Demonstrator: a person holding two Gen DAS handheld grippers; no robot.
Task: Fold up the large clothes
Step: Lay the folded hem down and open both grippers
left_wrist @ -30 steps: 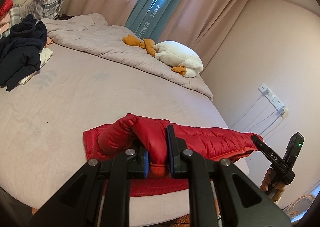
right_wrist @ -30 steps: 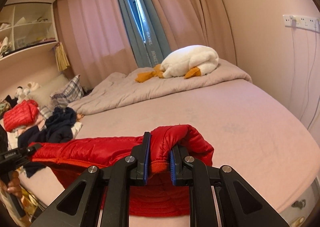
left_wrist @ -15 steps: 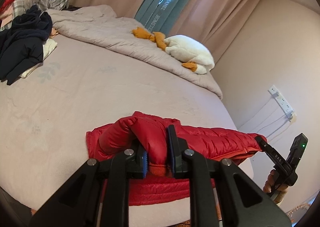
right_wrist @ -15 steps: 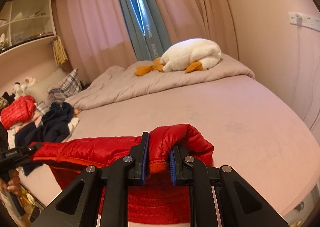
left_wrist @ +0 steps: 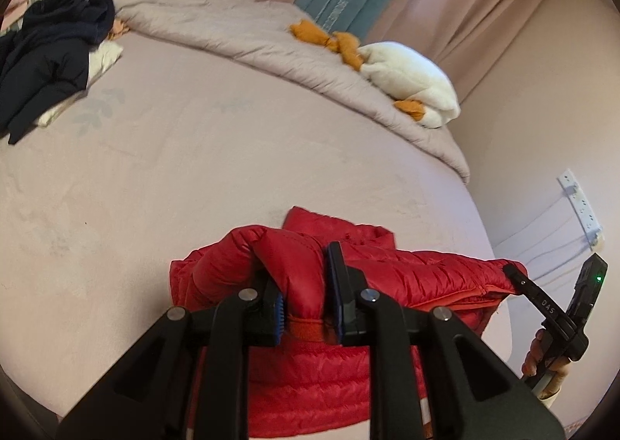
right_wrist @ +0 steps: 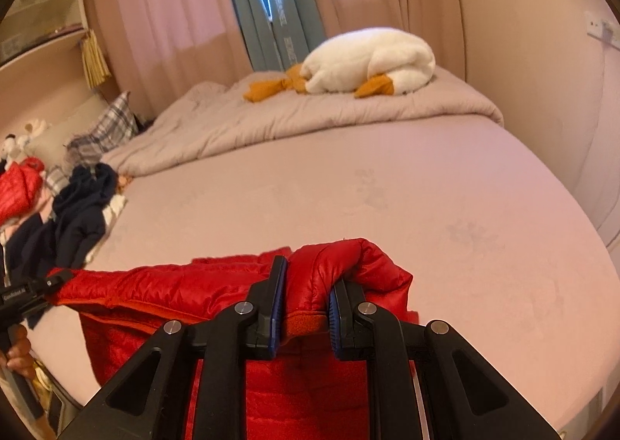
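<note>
A red puffer jacket point(left_wrist: 418, 277) hangs stretched between my two grippers at the near edge of the bed point(left_wrist: 232, 153). My left gripper point(left_wrist: 306, 293) is shut on one bunched sleeve cuff. My right gripper point(right_wrist: 304, 304) is shut on the other cuff of the jacket point(right_wrist: 155, 289). The jacket's body drapes down over the bed edge below both grippers. The right gripper also shows in the left wrist view point(left_wrist: 515, 275), and the left gripper in the right wrist view point(right_wrist: 58, 279).
A white and orange plush goose point(right_wrist: 368, 64) lies on a grey duvet point(right_wrist: 310, 118) at the bed's far side. Dark navy clothes point(left_wrist: 50, 56) and plaid pillows point(right_wrist: 104, 134) are piled at the left. Another red garment point(right_wrist: 19, 184) lies beyond. A wall power strip point(left_wrist: 581, 203) is on the right.
Both grippers have moved forward over the bed with the jacket, still held by its cuffs. The jacket's top edge has come further onto the mattress.
</note>
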